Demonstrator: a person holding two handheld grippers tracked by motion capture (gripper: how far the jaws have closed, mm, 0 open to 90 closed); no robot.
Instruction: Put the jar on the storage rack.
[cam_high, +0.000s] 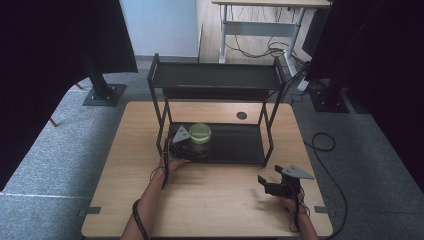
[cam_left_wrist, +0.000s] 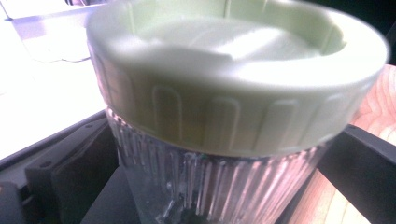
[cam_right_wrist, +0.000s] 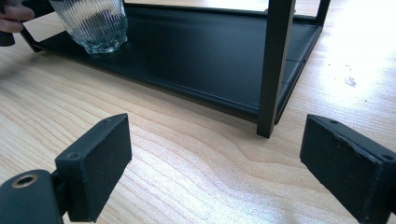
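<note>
Ribbed clear glass with a pale green screw lid: the jar (cam_high: 200, 138) stands on the lower shelf (cam_high: 240, 142) of the black rack (cam_high: 215, 75), toward that shelf's left end and nearer its front edge than its back. The left gripper (cam_high: 192, 145) has its jaws on either side of the glass body just under the lid, and in the left gripper view each black pad lies against or right beside the ribs; I judge that it is pinching the jar, though the exact contact is blurred. The right gripper (cam_right_wrist: 215, 163) rests low over the table (cam_high: 215, 200) near its front right corner, jaws spread wide with nothing between them, facing the rack's front right leg (cam_right_wrist: 275, 65).

The step in hand looks like setting the jar on the lower shelf or lifting it off.

- Keep the jar upright; the base sits flat on the shelf in the right gripper view, so any lift should go straight up before moving outward.
- The shelf has a raised front lip, so clear that lip before drawing the jar toward the table's front edge.
- Ribbed glass may slip, so hold the grip below the lid's rim, which can act as a stop.
- If releasing instead, spread the jaws fully before backing out, so a pad does not drag the jar.
- Mind the rack's left front upright (cam_high: 162, 127) close beside the hand.
</note>
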